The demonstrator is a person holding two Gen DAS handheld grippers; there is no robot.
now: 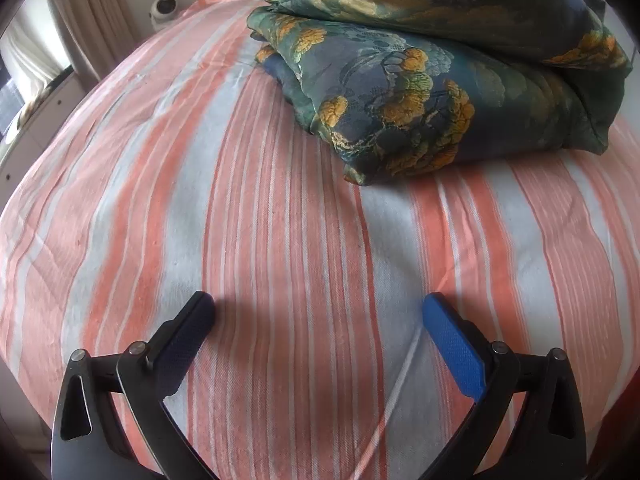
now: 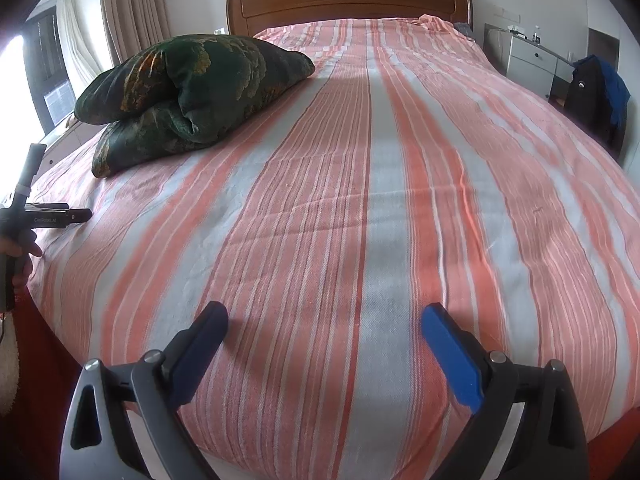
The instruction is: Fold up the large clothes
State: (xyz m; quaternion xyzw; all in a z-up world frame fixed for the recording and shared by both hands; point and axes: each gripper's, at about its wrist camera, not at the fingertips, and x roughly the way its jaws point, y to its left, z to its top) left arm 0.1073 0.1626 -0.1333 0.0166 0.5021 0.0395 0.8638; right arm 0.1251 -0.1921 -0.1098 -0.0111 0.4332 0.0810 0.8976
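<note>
A dark green floral cloth (image 1: 420, 80) lies folded in a thick bundle on the striped bed sheet (image 1: 240, 220). In the right wrist view the cloth (image 2: 188, 92) sits at the left side of the bed (image 2: 380, 180). My left gripper (image 1: 318, 312) is open and empty, low over the sheet, short of the bundle. It also shows from the side in the right wrist view (image 2: 76, 215). My right gripper (image 2: 324, 320) is open and empty near the foot of the bed, well to the right of the bundle.
A wooden headboard (image 2: 348, 0) stands at the far end. A white nightstand (image 2: 532, 64) and a chair with dark clothes (image 2: 596, 92) are at the right. Curtains (image 2: 132, 4) and a window are at the left.
</note>
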